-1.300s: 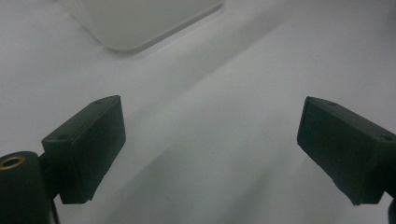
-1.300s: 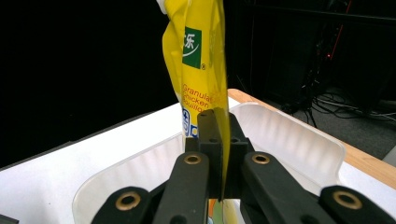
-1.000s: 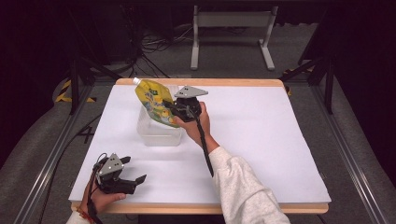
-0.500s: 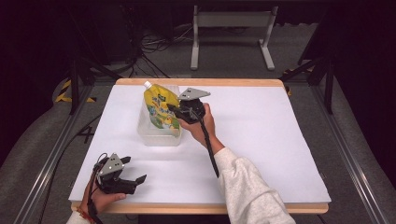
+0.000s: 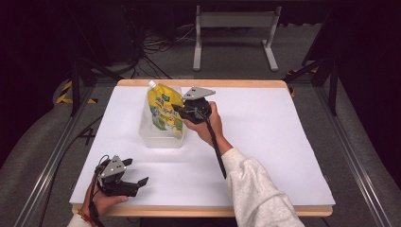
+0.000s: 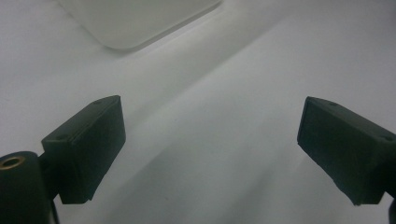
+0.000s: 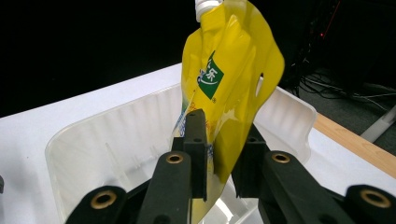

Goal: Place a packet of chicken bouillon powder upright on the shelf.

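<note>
Right gripper [image 5: 177,108] clamped on pouch [image 5: 163,111], now lowered upright into clear tub [image 5: 161,138] on tabletop [image 5: 283,132], likely ready for release; left gripper [image 5: 141,181] idle, jaws wide apart.

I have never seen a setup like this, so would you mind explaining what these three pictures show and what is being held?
No robot is here: a person holds a hand-operated two-jaw gripper in each hand at a white table. The high view looks down from above the person's side. The other two pictures come from cameras riding on each gripper, looking along its black jaws.

The right gripper is shut on a yellow spouted pouch, holding it upright in a clear plastic tub that stands on the table. In the right gripper view the jaws pinch the pouch's lower part, with the tub's wall behind.

The left gripper sits near the table's front left corner, jaws wide apart and holding nothing.
</note>
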### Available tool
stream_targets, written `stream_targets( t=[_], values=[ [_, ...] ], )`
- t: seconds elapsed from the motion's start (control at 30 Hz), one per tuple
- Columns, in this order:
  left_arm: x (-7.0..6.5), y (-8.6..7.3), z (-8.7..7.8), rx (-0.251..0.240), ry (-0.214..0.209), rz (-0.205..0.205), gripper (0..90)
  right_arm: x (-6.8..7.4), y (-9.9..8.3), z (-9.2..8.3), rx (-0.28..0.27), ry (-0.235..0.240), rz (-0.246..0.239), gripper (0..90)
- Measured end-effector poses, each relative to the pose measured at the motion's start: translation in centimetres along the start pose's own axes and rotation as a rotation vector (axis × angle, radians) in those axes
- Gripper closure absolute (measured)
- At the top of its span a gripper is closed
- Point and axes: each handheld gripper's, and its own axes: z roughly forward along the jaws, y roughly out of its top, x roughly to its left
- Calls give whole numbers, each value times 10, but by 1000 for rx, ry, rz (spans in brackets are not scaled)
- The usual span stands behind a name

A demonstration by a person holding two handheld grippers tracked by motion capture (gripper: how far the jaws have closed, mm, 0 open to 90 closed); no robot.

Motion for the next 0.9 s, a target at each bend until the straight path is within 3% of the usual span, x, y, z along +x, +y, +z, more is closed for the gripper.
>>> stream_targets(
  t=[0.9],
  values=[
    [-1, 0, 0, 7, 8, 0, 84, -2, 8, -32, 12, -37, -59, 761]
  ],
)
